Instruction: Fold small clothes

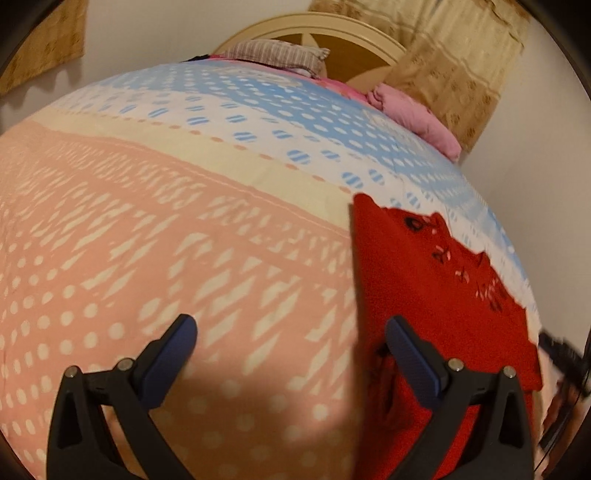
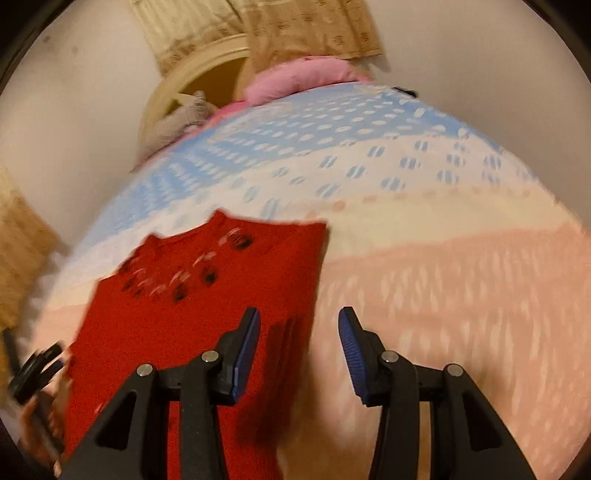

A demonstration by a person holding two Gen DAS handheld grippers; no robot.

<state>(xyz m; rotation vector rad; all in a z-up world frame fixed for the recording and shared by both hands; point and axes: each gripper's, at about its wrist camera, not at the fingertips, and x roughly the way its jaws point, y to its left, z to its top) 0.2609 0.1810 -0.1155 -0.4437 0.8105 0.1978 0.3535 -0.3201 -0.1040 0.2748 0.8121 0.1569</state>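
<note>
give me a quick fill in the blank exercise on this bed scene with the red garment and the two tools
1. The garment lying on the bedspread is ____ in colour.
2. Both the left tool and the right tool have their jaws ____, holding nothing.
3. The bundle near the headboard is ____ in colour.
4. The far band of the bedspread is ____ with pale dots.

Missing words: red; open; pink; blue

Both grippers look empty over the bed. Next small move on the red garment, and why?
Probably bring the right gripper down onto the red garment at its near straight edge and close there. Both grippers are open and hold nothing; the left gripper hangs over the bedspread beside the garment, which lies flat.
</note>
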